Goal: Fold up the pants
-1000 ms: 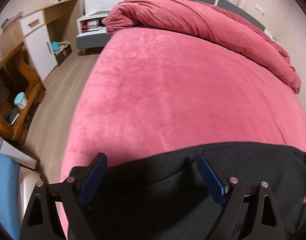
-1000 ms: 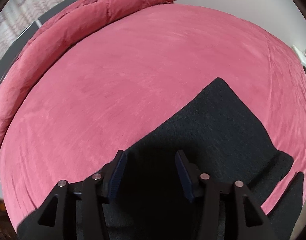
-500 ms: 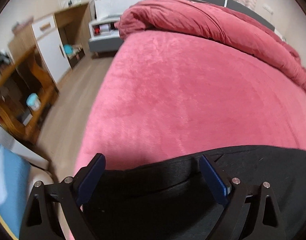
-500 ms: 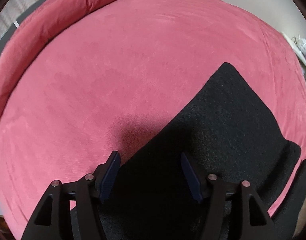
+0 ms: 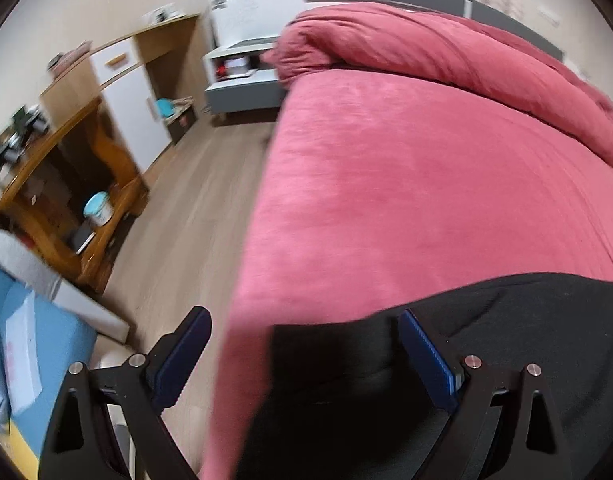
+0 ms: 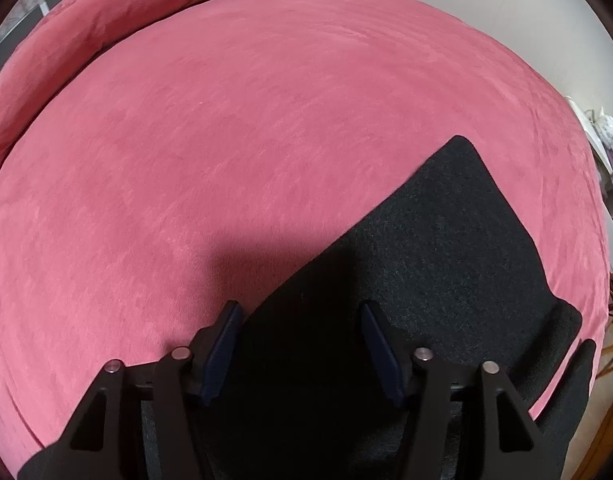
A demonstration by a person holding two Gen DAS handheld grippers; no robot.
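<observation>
The left gripper point(image 5: 302, 360) is seen with its jaws spread wide and nothing held; its left jaw hangs past the bed's edge over the floor point(image 5: 178, 216), while its right jaw stands over the black pants point(image 5: 506, 340). The end of the pants lies between and below these jaws, close to the side of the bed point(image 5: 406, 184), and no pad is pressed on the cloth. To the right, the right gripper point(image 6: 300, 344) is held steeply downward with its jaws about half spread, having just been narrowed a little; the long upper edge of the pants point(image 6: 446, 248) runs from between these jaws away to the upper right, where a corner is laid flat on the bed point(image 6: 246, 120). Cloth lies under and between the jaws, yet no grip on it is shown. The step in hand is judged to be the reach for the near edge, before a fold is begun. For the next move, both pairs of jaws would need to be lowered onto the edge and closed on all layers together, so that nothing is left behind.
</observation>
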